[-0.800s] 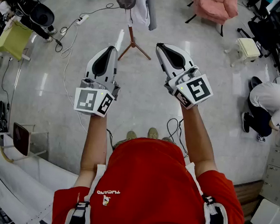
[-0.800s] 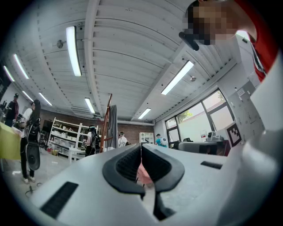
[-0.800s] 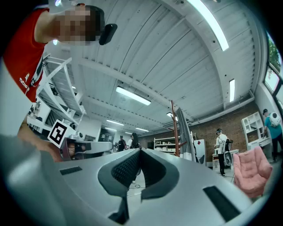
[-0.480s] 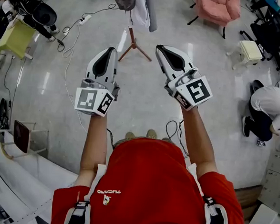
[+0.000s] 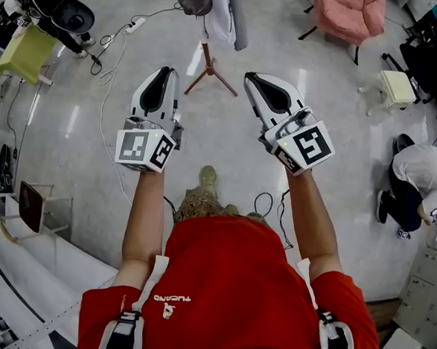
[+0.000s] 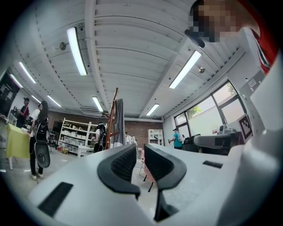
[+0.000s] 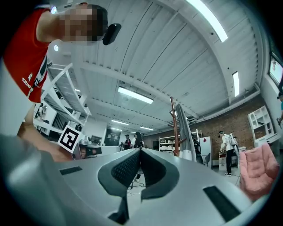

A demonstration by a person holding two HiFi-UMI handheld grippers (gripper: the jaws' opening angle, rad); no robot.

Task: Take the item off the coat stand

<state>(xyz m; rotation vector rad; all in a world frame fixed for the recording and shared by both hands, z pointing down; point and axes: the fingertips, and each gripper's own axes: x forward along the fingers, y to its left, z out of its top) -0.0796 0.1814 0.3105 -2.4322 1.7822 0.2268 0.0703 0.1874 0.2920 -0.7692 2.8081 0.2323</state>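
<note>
The coat stand (image 5: 207, 63) rises from wooden tripod legs on the floor at the top middle of the head view. A grey and white garment (image 5: 219, 10) hangs on it. Both grippers are held out in the air short of the stand, well apart from it. My left gripper (image 5: 164, 70) points at it with its jaws almost together and nothing between them. My right gripper (image 5: 250, 77) has its pads meeting at the tips, empty. In the left gripper view the pole and grey garment (image 6: 118, 126) stand beyond the left gripper (image 6: 140, 149). In the right gripper view the garment (image 7: 185, 132) shows right of the right gripper (image 7: 139, 151).
A pink armchair (image 5: 342, 11) stands at the back right, with a cream stool (image 5: 400, 86) beyond it. A person (image 5: 420, 169) crouches at the right edge. Cables and a power strip (image 5: 130, 28) lie on the floor at left, near a yellow-green table (image 5: 22, 52). My foot (image 5: 207, 180) is forward.
I have stepped forward: one foot now shows ahead of my body. Both grippers stay held out towards the stand, with the left one a little higher in the view.
</note>
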